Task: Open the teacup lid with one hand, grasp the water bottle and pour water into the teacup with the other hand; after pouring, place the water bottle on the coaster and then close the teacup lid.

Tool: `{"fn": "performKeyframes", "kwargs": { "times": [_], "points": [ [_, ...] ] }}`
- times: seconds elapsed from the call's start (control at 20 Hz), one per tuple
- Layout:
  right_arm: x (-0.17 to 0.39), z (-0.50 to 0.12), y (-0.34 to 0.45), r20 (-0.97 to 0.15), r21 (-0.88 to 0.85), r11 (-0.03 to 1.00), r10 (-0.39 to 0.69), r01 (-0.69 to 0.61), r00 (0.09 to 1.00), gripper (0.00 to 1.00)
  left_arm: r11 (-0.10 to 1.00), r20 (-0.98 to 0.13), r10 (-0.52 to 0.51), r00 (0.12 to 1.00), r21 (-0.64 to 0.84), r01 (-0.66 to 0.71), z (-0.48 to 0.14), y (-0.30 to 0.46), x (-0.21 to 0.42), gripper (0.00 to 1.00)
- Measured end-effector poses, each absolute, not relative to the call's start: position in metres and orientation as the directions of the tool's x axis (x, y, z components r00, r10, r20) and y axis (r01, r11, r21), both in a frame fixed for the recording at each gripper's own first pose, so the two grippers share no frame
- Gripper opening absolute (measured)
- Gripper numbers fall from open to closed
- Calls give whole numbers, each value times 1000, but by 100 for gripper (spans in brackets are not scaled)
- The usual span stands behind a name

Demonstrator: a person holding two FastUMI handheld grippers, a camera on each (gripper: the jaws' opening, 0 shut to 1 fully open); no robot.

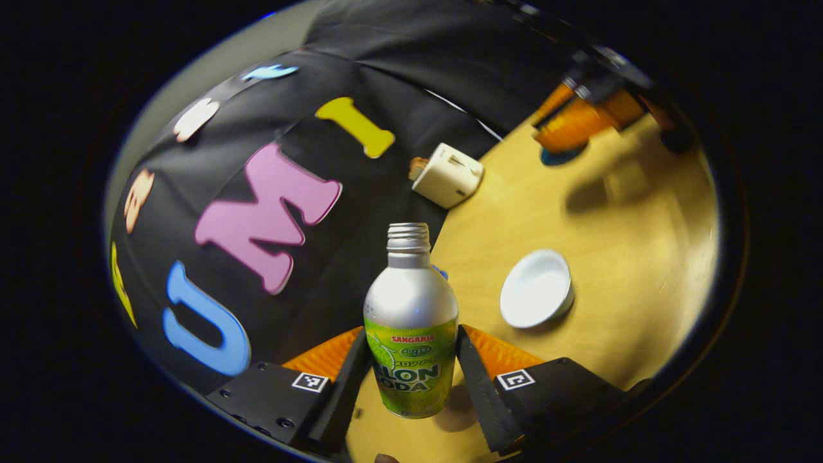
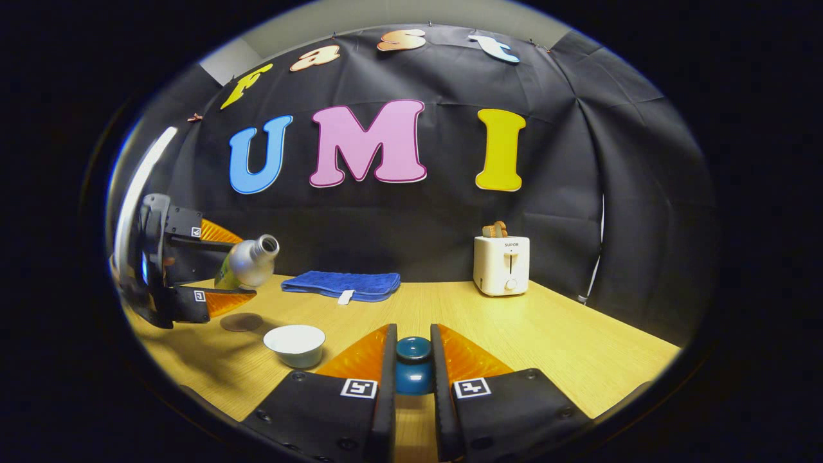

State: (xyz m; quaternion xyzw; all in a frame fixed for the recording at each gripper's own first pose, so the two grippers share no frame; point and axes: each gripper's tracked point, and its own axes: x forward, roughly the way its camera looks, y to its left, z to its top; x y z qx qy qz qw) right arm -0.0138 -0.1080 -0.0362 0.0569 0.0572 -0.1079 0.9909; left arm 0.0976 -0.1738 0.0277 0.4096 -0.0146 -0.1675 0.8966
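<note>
My left gripper [image 1: 411,341] is shut on a silver bottle [image 1: 411,321] with a green label and an uncapped neck. In the right gripper view that left gripper [image 2: 247,267] holds the bottle [image 2: 247,262] tilted in the air, mouth toward the right, above and left of the white teacup [image 2: 294,344]. The teacup [image 1: 537,288] stands uncovered on the table. My right gripper [image 2: 413,341] is shut on the knob of the blue lid [image 2: 413,366], off the cup. A round brown coaster [image 2: 241,321] lies under the raised bottle.
A folded blue towel [image 2: 341,283] lies at the back of the wooden table [image 2: 546,341]. Farther right stands a white toaster [image 2: 501,263] with bread in it, close to the black cloth wall. The right gripper [image 1: 578,116] sits far across the table.
</note>
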Motion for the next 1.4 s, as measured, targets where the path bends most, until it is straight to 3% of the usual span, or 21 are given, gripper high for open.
{"fn": "performKeyframes", "kwargs": {
  "times": [0.2,0.4,0.65,0.85,1.4],
  "points": [
    [-14,-36,-108,-125,100,970,-208,221,970,29,869,26,-372,928,362,338,64,-174,89,80],
    [-14,-36,-107,-124,101,970,-208,220,970,29,941,147,-338,930,67,331,103,-133,99,79],
    [-14,-36,-108,-124,100,970,-208,220,970,29,971,66,-239,969,35,237,67,-82,132,80],
    [-14,-36,-107,-124,100,970,-208,221,970,29,975,2,-222,975,-14,222,35,-70,141,80],
    [-14,-36,-107,-124,100,970,-208,221,970,29,978,-40,-208,977,21,209,6,-65,140,81]
  ]
}}
